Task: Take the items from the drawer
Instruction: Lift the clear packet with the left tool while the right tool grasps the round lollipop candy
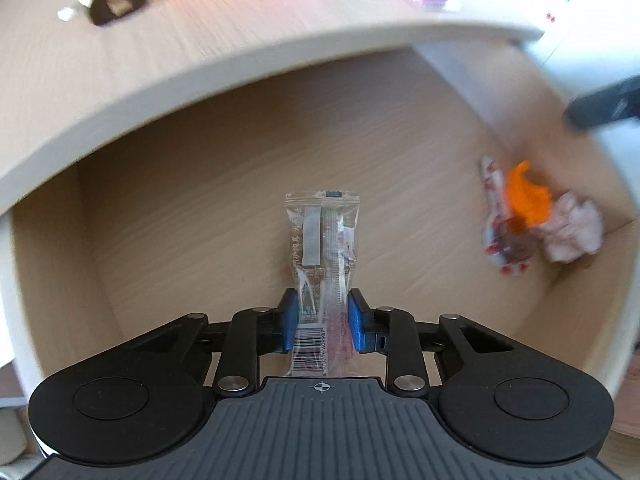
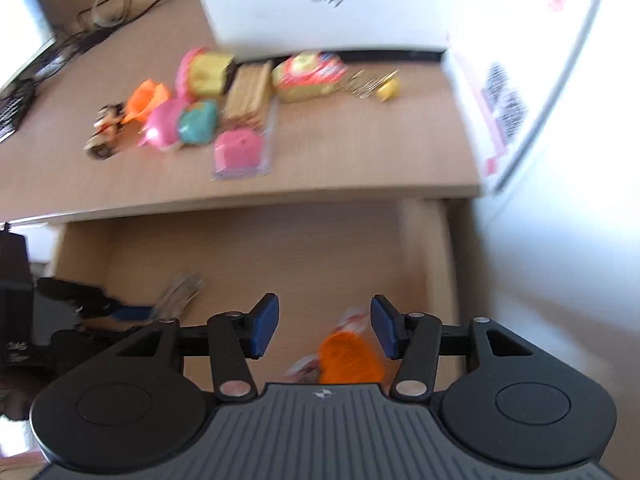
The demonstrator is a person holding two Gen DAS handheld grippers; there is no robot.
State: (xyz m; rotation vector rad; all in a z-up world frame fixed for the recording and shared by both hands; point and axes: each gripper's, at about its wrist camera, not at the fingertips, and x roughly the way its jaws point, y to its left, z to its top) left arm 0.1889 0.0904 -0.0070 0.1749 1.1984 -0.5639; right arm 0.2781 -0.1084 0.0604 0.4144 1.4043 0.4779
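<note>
My left gripper (image 1: 323, 320) is shut on a clear plastic sachet (image 1: 322, 248), which sticks out forward above the floor of the open wooden drawer (image 1: 208, 184). In the drawer's right corner lie an orange toy (image 1: 526, 196), a red-and-white wrapped sweet (image 1: 498, 216) and a pale crumpled wrapper (image 1: 572, 228). My right gripper (image 2: 325, 326) is open over the drawer (image 2: 280, 248), with the orange toy (image 2: 348, 358) and the wrapped sweet (image 2: 352, 318) just below its blue fingers (image 2: 264, 326). The right wrist view shows the left gripper (image 2: 100, 308) at the left, holding the blurred sachet (image 2: 180, 290).
The desk top (image 2: 360, 152) above the drawer carries a pile of colourful toys (image 2: 200, 120), biscuits (image 2: 248, 92), a small figure (image 2: 106, 128) and a yellow piece (image 2: 390, 88). A white box (image 2: 320, 4) stands behind them. Cables and a keyboard lie at the far left.
</note>
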